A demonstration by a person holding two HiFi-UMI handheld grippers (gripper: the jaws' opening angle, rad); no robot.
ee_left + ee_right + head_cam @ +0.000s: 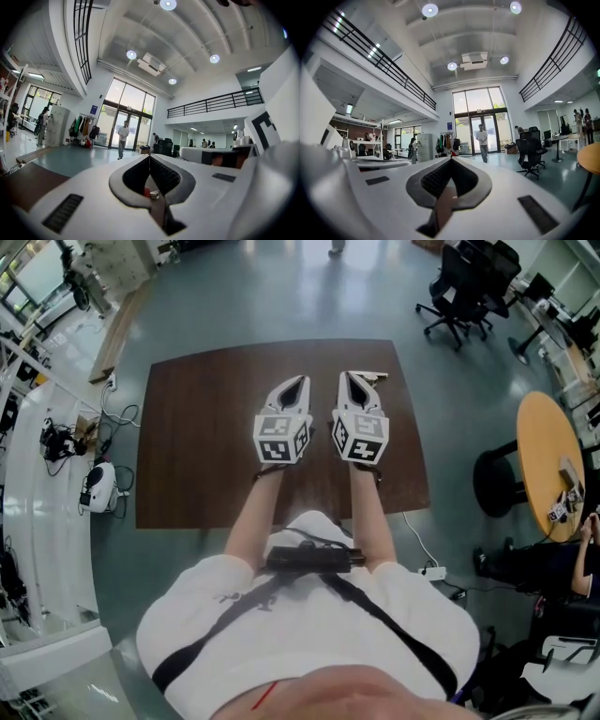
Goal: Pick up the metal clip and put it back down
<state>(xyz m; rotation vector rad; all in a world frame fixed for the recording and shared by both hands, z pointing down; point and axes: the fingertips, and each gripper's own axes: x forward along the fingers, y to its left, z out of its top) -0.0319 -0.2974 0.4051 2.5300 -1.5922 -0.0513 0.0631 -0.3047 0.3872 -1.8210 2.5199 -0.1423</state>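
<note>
We hold the white left claw [301,382] and white right claw [346,377] level, side by side above the dark brown wooden surface [187,427]. Both have their jaws pressed together, and a red-and-silver speck [152,193] low in the left slot is too small to identify. The small pale metal clip [377,377] seems to lie at the surface's far edge, just beside the right claw. We judge it either untouched or already set back.

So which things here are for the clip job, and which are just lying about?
For the job: left gripper, right gripper, both with jaws together; brown table; small pale thing at its far edge, maybe the metal clip.
Just lying about: office chairs, round wooden table, floor cables, power strip.
</note>
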